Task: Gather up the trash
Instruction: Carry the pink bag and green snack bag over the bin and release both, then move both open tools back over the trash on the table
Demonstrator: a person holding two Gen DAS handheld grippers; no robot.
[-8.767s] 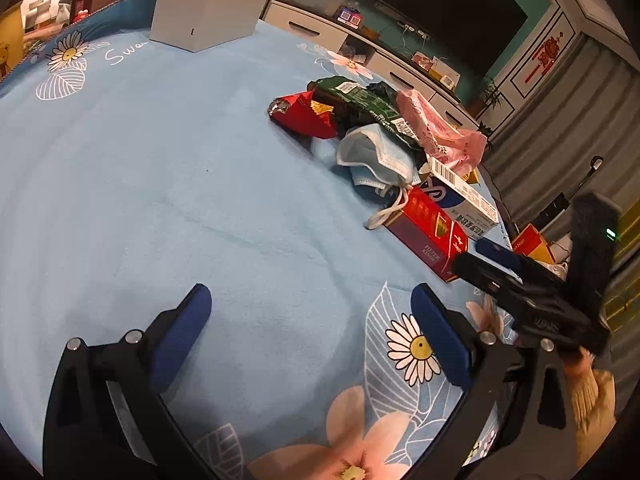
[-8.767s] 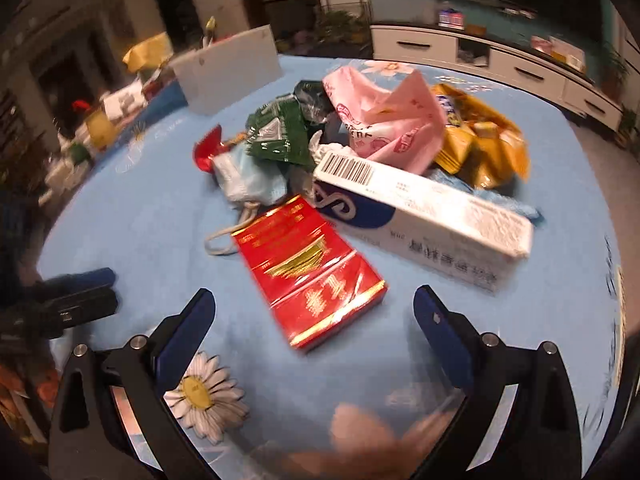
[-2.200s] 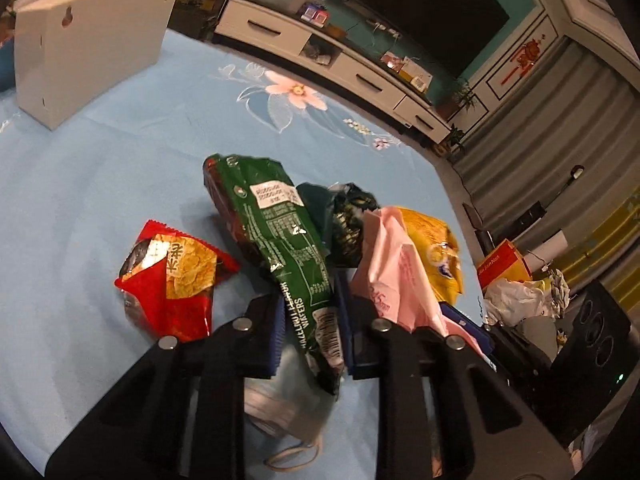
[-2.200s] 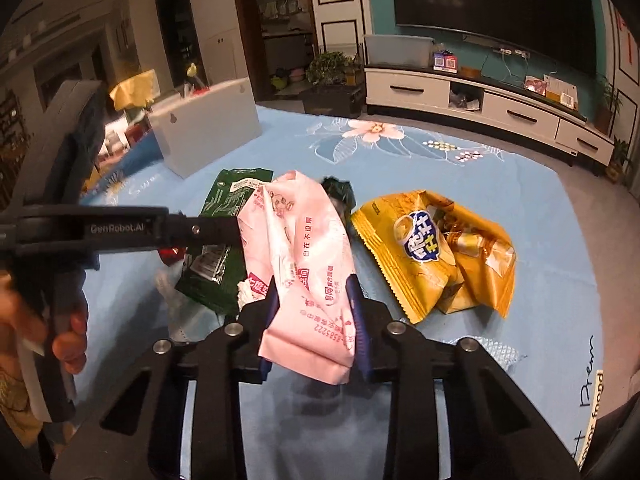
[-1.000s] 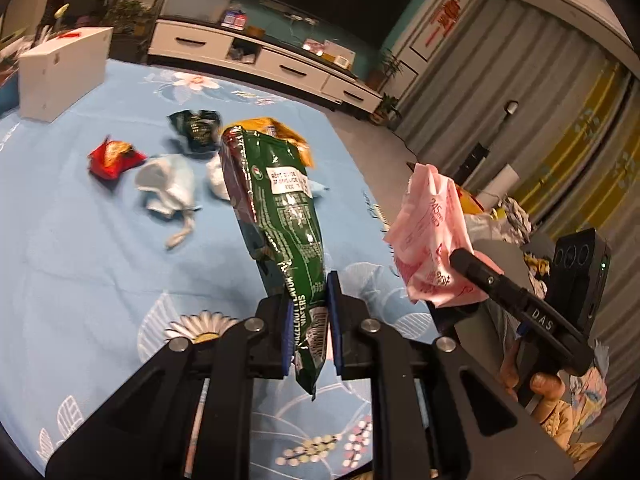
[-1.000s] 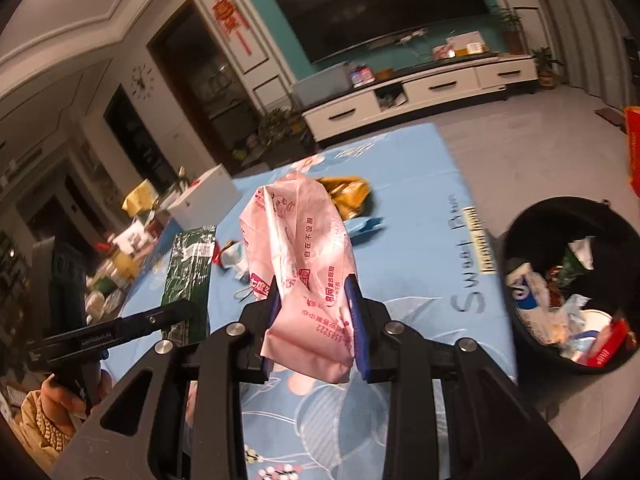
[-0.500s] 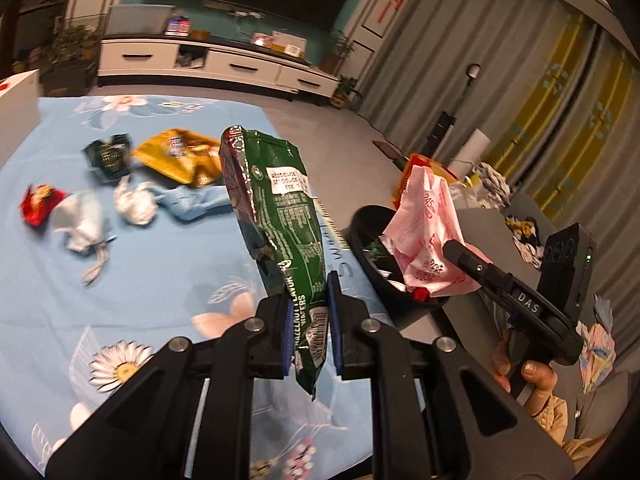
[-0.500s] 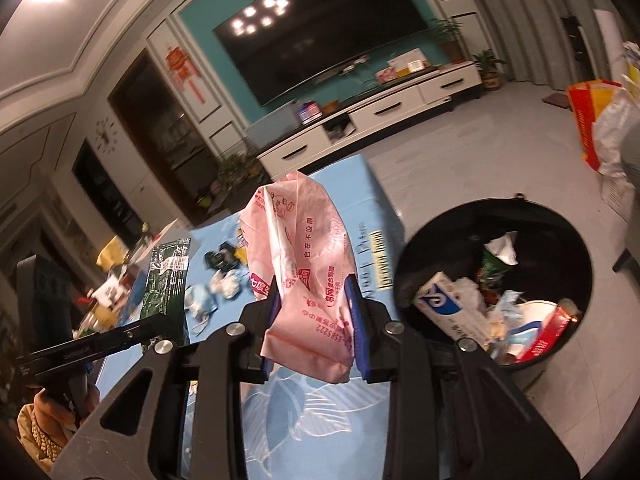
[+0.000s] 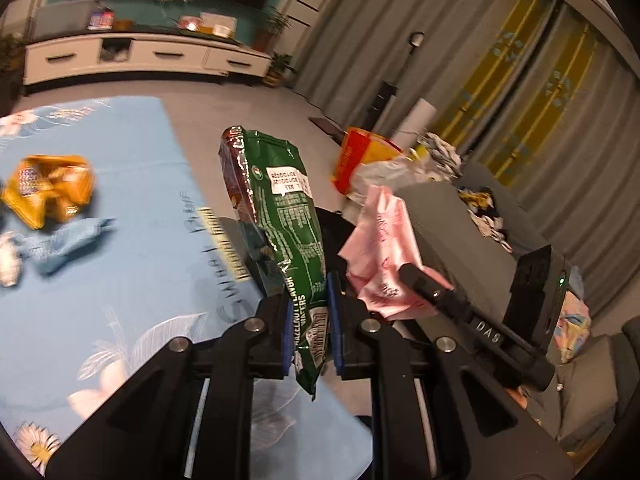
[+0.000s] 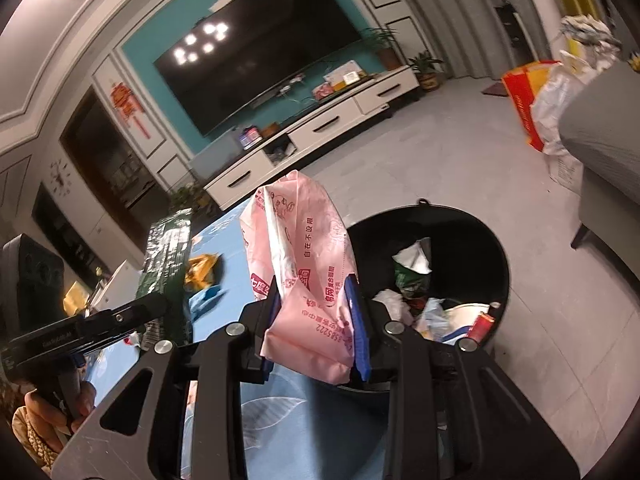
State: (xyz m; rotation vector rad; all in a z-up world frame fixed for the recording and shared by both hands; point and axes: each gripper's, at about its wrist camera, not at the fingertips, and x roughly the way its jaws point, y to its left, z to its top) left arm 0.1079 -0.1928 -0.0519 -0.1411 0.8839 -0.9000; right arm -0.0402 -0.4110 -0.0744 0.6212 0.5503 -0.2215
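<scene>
Jaws clamped both sides: left gripper (image 9: 307,322) pinched green wafer bag (image 9: 286,216), right gripper (image 10: 314,320) held pink packet (image 10: 304,264) beside black bin (image 10: 472,240).

Teal wall (image 10: 140,46) behind a dark television (image 10: 256,46); white cabinet (image 10: 320,128) below; grey tiled floor (image 10: 560,300); grey curtains (image 9: 440,48).

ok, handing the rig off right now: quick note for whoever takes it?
Left gripper: shut on the green wafer wrapper, held off the table edge.
Right gripper: shut on the pink packet, at the near rim of the black bin.
Bin on the floor beside the table, already holding boxes and wrappers.
Left on the blue tablecloth: yellow snack bag, blue crumpled piece, a white scrap at the left edge.
Next, likely: drop both into the bin, then return for the rest.
</scene>
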